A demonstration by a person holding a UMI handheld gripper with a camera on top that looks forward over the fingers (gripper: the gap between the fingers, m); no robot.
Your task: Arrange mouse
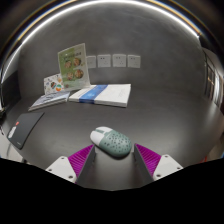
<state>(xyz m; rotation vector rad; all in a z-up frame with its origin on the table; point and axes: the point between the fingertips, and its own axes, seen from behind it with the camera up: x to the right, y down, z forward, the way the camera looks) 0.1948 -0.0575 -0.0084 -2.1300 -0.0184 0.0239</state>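
Note:
A computer mouse (111, 142), grey-green with small dots and a white front end, lies on the grey table (150, 115) just ahead of my fingers, its near end between the fingertips. My gripper (114, 158) is open, with the magenta pads (80, 161) on either side and a gap to the mouse on both sides. The mouse rests on the table on its own.
A white and blue book (100, 96) lies beyond the mouse. An open magazine (50, 100) lies to its left, with a standing leaflet (73, 65) behind it. A dark notebook (24, 127) lies at the left. A wall with sockets (112, 61) runs at the back.

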